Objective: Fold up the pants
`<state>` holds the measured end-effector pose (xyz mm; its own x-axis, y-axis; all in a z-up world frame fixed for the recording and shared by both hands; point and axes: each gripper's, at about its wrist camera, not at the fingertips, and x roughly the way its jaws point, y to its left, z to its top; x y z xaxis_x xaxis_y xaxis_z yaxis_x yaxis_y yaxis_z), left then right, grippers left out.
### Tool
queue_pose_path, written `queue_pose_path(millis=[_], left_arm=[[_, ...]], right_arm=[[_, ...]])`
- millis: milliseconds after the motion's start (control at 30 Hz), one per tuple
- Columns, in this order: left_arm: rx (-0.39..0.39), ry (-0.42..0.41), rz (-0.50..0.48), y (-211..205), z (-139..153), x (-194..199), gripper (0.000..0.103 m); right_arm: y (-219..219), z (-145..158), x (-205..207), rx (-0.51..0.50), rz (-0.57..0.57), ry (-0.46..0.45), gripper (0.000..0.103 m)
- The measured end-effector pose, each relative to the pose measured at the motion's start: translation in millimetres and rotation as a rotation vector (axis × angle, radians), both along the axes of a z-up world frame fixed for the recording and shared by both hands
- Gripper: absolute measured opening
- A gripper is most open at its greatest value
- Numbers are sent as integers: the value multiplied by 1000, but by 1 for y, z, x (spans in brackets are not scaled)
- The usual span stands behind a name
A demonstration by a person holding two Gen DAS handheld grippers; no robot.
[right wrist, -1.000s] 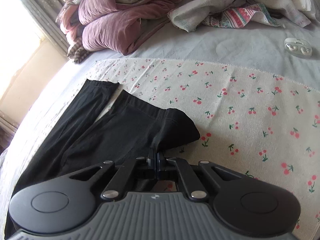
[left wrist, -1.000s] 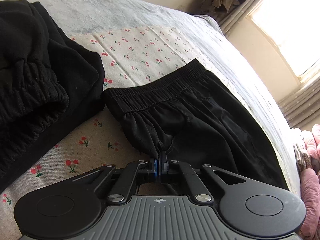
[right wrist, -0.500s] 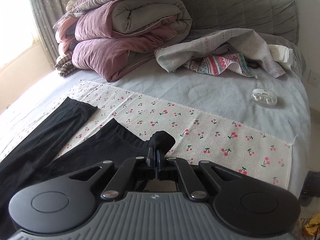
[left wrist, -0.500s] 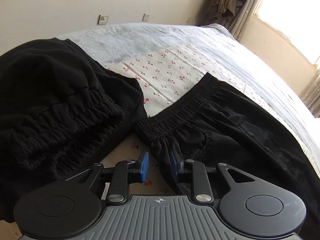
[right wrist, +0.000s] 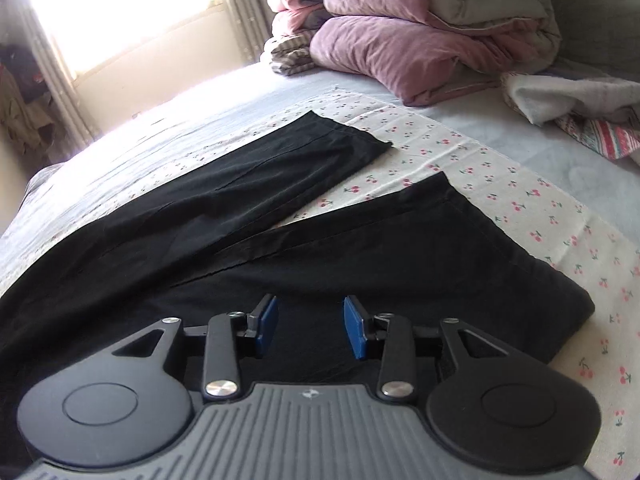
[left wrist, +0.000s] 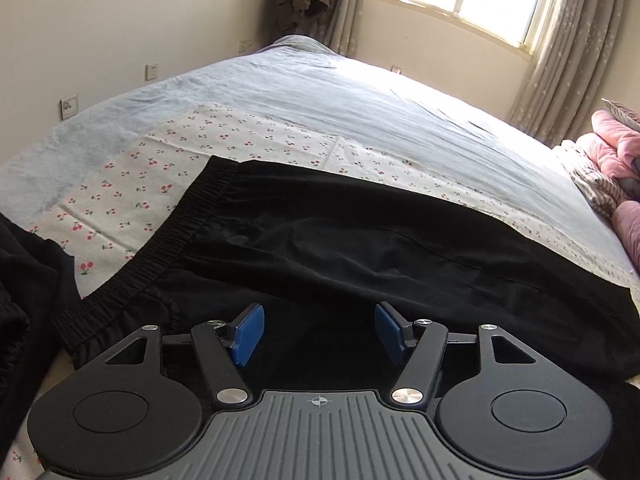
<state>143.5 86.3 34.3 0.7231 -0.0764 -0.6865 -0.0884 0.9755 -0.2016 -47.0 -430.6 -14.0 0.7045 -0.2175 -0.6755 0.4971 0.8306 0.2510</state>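
Left wrist view: the left gripper (left wrist: pixel 318 332), jaws wide apart and holding nothing, hovers over black pants (left wrist: pixel 360 248) lying on a cherry-print cloth (left wrist: pixel 140 184), waistband (left wrist: pixel 176 240) at 10 o'clock. Right wrist view: the right gripper (right wrist: pixel 310 330), jaws likewise spread and empty, hovers over the pants (right wrist: pixel 360 248), legs reaching toward 1 o'clock, quilts (right wrist: pixel 420 32) beyond.

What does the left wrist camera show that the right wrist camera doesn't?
Only the left wrist view shows the elastic waistband and a second dark garment beside it. Only the right wrist view shows the two leg hems, spread apart, and the folded pink quilt. Both show black pants lying on the cherry-print cloth, each gripper open above them.
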Motion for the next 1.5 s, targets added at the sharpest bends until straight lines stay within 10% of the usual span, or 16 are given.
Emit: queue_pose_path(millis=[267, 333, 500, 633, 900, 1200, 1500], left_arm=[[-97, 185, -29, -23, -58, 26, 67], [-111, 205, -15, -17, -64, 30, 67], [-172, 195, 79, 10, -64, 35, 68], [-105, 140, 47, 11, -51, 36, 74], [-221, 203, 108, 37, -59, 51, 75], [-195, 216, 84, 35, -65, 56, 79], [-185, 216, 63, 33, -70, 57, 83]], right_arm=[[69, -30, 45, -23, 295, 142, 43], [65, -34, 50, -55, 276, 200, 57], [25, -36, 57, -68, 79, 264, 58], [18, -11, 70, -65, 39, 158, 58], [92, 13, 227, 13, 496, 61, 64], [215, -12, 374, -359, 935, 173, 64], [230, -39, 445, -343, 1091, 238, 80]])
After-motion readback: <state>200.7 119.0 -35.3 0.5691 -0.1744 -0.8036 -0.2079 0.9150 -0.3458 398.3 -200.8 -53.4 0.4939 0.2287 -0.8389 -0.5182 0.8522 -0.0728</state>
